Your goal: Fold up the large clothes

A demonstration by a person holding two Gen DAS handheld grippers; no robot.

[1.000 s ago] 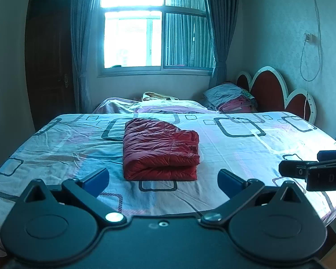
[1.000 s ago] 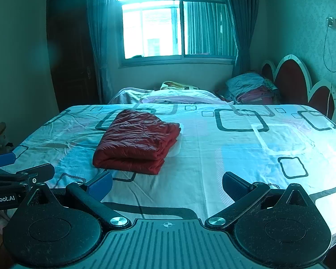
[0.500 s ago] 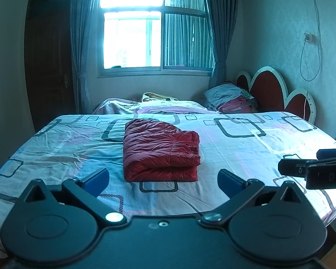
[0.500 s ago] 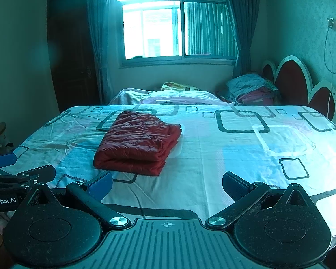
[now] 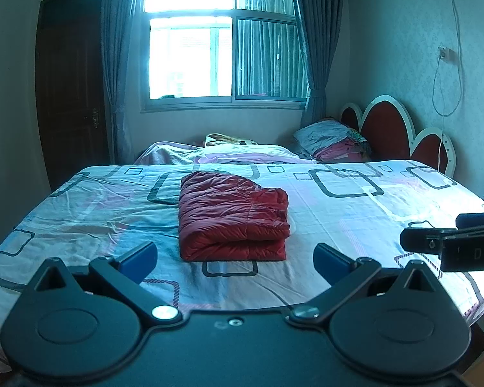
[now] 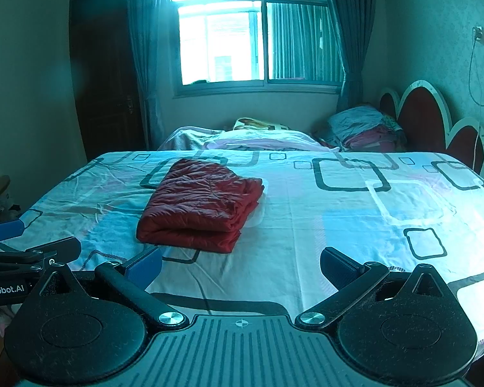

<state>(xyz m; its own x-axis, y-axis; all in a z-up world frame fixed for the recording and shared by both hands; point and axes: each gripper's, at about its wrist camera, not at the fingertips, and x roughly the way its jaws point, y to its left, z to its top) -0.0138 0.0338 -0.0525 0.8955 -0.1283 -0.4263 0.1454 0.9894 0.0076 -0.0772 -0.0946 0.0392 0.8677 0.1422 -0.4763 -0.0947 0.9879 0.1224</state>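
Note:
A red quilted garment (image 5: 232,216) lies folded into a thick rectangle on the bed, left of its middle; the right wrist view shows the same bundle (image 6: 200,206) from further right. My left gripper (image 5: 235,259) hovers open at the near edge of the bed, just short of the garment, nothing between its blue pads. My right gripper (image 6: 240,266) is open too, held off to the right of the garment and touching nothing. Each gripper's tip shows at the side of the other's view.
The bed sheet (image 5: 371,213) is pale with dark square outlines. Folded bedding (image 5: 332,142) is piled by the red headboard (image 5: 390,129) at the far right. A window (image 5: 222,38) with curtains and a dark door (image 5: 71,90) stand beyond the bed.
Both views have drifted very slightly; the garment stays folded in the same place and both grippers stay open.

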